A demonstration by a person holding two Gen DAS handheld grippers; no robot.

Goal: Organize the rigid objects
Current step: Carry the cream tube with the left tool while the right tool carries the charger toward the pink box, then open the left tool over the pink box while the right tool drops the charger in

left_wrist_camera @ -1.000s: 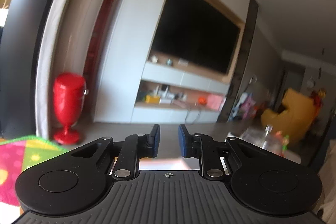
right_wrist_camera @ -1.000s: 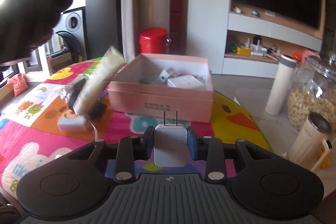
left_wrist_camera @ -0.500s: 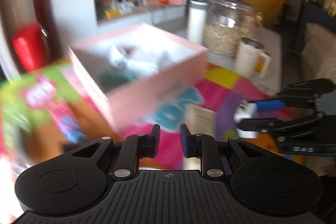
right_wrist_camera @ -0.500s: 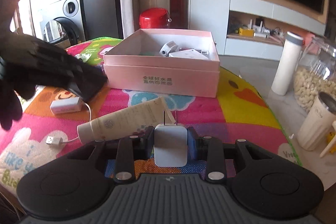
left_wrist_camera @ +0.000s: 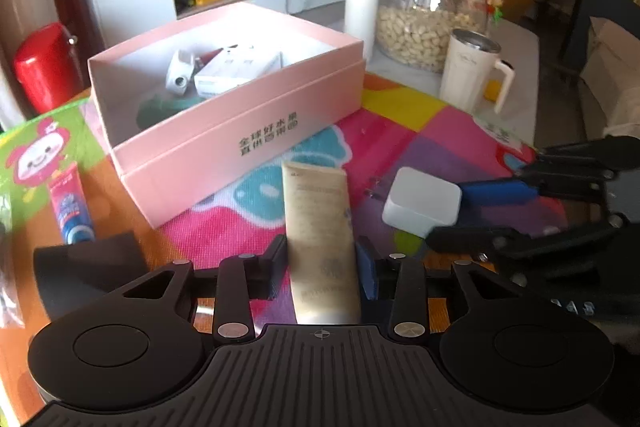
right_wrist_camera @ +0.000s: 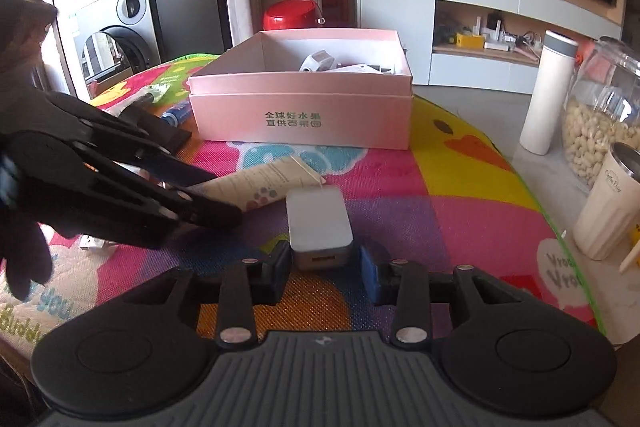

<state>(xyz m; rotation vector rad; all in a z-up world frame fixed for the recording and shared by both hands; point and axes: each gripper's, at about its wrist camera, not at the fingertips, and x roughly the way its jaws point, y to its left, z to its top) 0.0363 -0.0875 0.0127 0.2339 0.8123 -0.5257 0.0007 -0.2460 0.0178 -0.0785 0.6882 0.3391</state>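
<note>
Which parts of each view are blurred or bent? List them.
Left wrist: mostly sharp, slight smear on the mug and tube; fisheye bends the shelves.
Right wrist: sharp on the box; left gripper a dark mass; walls bow outward.
</note>
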